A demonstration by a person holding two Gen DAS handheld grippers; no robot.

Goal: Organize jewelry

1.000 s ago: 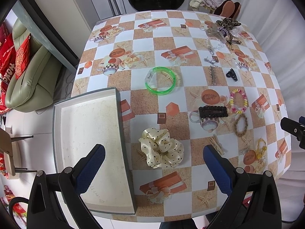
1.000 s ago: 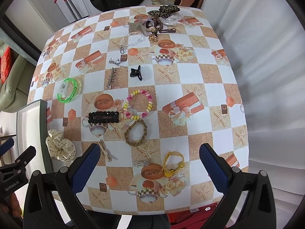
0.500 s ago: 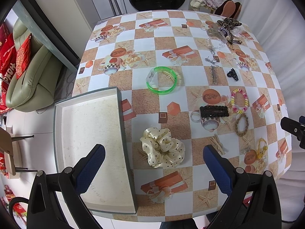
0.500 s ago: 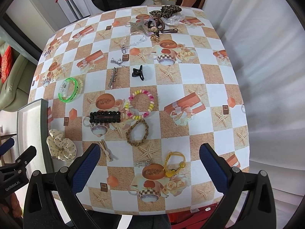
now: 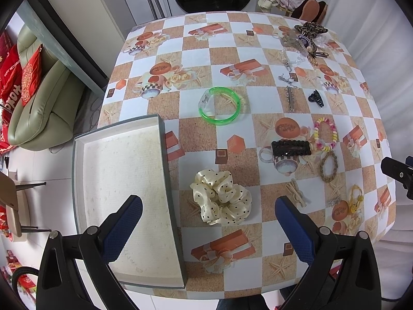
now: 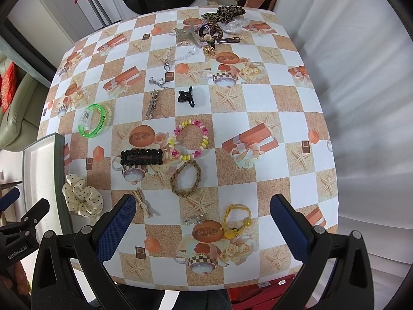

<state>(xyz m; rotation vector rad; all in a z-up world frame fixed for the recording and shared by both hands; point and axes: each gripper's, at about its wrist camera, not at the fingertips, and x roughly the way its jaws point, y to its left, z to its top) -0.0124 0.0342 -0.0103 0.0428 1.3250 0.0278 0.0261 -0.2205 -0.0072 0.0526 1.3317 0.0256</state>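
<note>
An empty grey-rimmed tray (image 5: 77,170) lies at the table's left edge; its rim also shows in the right wrist view (image 6: 58,155). A cream dotted scrunchie (image 5: 220,200) lies just right of it, between the open fingers of my left gripper (image 5: 209,222), which hovers above it. A green bangle (image 5: 219,104), a black beaded clip (image 5: 290,147), a pastel bead bracelet (image 6: 189,139), a braided band (image 6: 185,177) and a yellow hair tie (image 6: 237,221) lie spread out. My right gripper (image 6: 202,223) is open and empty above the front edge.
A pile of hair ties, a leopard bow and chains (image 6: 214,28) sits at the table's far side. A small black claw clip (image 6: 186,96) and a metal barrette (image 6: 152,103) lie mid-table. A green sofa (image 5: 38,103) stands to the left.
Both views have drifted slightly back over the table. Nothing on the table has moved, and both grippers stay open.
</note>
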